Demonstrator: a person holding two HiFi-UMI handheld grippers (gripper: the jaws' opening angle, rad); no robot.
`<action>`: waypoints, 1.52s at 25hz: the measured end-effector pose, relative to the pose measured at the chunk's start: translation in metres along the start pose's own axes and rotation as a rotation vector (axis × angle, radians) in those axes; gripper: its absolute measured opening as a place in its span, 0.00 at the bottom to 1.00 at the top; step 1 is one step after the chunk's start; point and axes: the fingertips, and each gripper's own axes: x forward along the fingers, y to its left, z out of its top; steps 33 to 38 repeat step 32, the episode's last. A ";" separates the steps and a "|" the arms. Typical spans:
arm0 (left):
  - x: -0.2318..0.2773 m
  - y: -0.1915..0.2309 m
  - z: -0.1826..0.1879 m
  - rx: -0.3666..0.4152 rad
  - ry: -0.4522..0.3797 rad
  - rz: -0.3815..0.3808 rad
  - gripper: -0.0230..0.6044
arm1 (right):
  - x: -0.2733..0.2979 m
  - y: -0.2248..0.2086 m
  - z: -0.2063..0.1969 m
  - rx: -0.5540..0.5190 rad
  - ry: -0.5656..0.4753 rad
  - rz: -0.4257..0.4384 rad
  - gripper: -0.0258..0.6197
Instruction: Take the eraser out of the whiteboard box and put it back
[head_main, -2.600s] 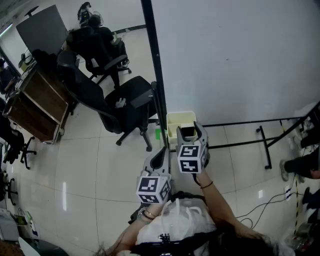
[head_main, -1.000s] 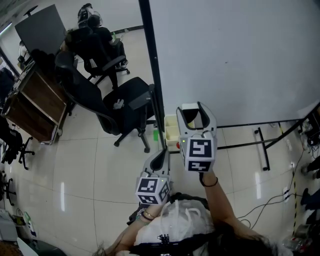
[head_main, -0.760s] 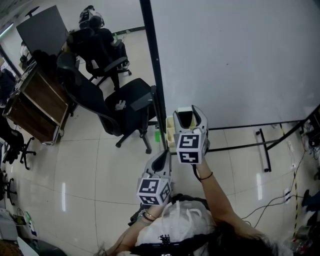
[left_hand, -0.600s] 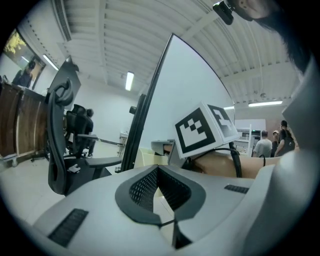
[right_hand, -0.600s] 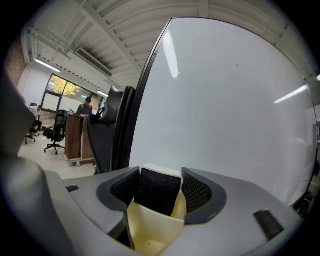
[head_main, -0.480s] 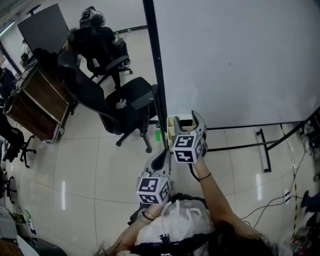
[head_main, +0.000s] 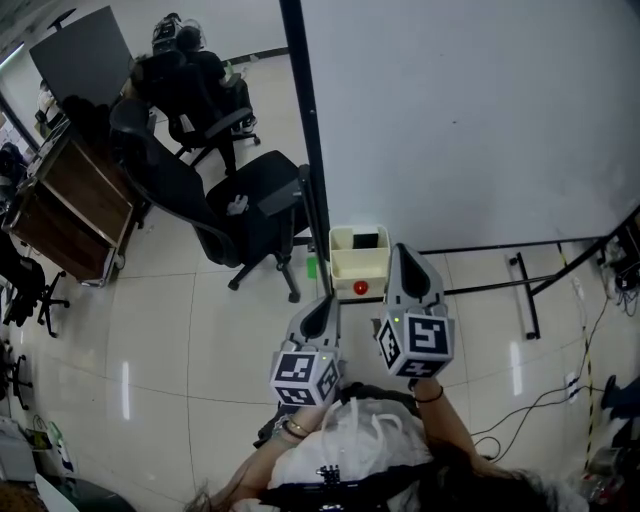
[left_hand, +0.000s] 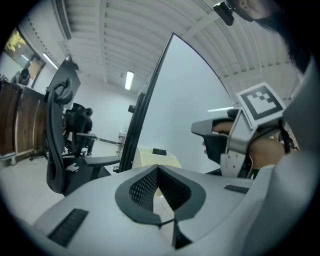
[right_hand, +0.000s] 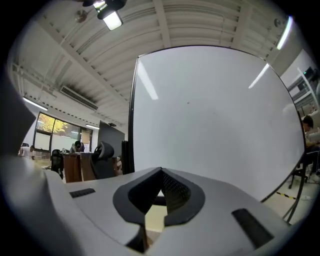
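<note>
At the whiteboard (head_main: 470, 110) foot, eraser (head_main: 366, 240) lies in box (head_main: 358, 268), so we judge it returned; right gripper (head_main: 404, 252) and left gripper (head_main: 324, 302) sit near us, pressed together, empty.

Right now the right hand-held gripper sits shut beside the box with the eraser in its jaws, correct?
No: the eraser lies in the box, not in the jaws. The right hand-held gripper does sit shut beside the box, but empty. The head view shows it.

Glossy tiled floor (head_main: 160, 340), black office chair (head_main: 255, 195), wooden desk (head_main: 70, 215)
</note>
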 end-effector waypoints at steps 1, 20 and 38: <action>0.000 -0.001 0.000 -0.001 0.001 -0.002 0.01 | -0.004 0.001 -0.014 0.009 0.041 0.003 0.04; -0.003 0.000 0.002 0.018 -0.009 0.006 0.01 | -0.008 0.036 -0.069 0.019 0.230 0.122 0.04; -0.003 -0.002 0.002 0.014 -0.010 0.004 0.01 | -0.009 0.035 -0.073 0.007 0.246 0.123 0.04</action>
